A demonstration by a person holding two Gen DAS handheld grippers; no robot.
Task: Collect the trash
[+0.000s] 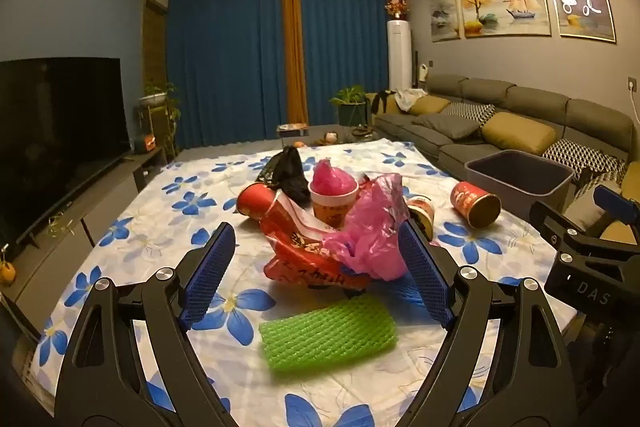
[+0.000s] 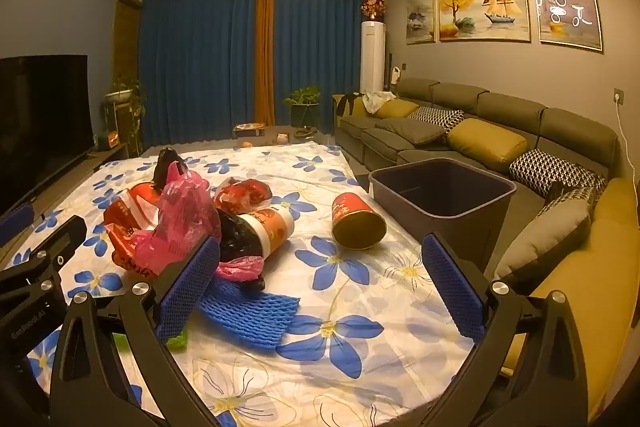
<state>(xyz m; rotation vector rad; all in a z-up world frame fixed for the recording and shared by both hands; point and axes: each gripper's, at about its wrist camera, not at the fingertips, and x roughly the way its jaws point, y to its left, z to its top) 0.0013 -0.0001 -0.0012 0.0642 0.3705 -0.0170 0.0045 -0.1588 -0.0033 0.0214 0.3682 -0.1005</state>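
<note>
Both tongs tilt slightly downward over the floral-clothed table (image 2: 360, 367), jaws spread wide and empty: left tongs (image 1: 316, 275) frame the crumpled pink plastic bag (image 1: 372, 227), right tongs (image 2: 320, 283) beside the blue foam net sleeve (image 2: 252, 315)

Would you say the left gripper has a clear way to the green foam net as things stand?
Probably yes: the left gripper is open and empty, and the green foam net lies uncovered on the tablecloth just before it, apart from the bag pile.

Blue foam net (image 2: 250, 315) partly under trash

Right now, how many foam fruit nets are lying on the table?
2. The green foam net lies at the near edge; the blue foam net lies beside it, partly tucked under the trash pile. More may be hidden in that pile.
</note>
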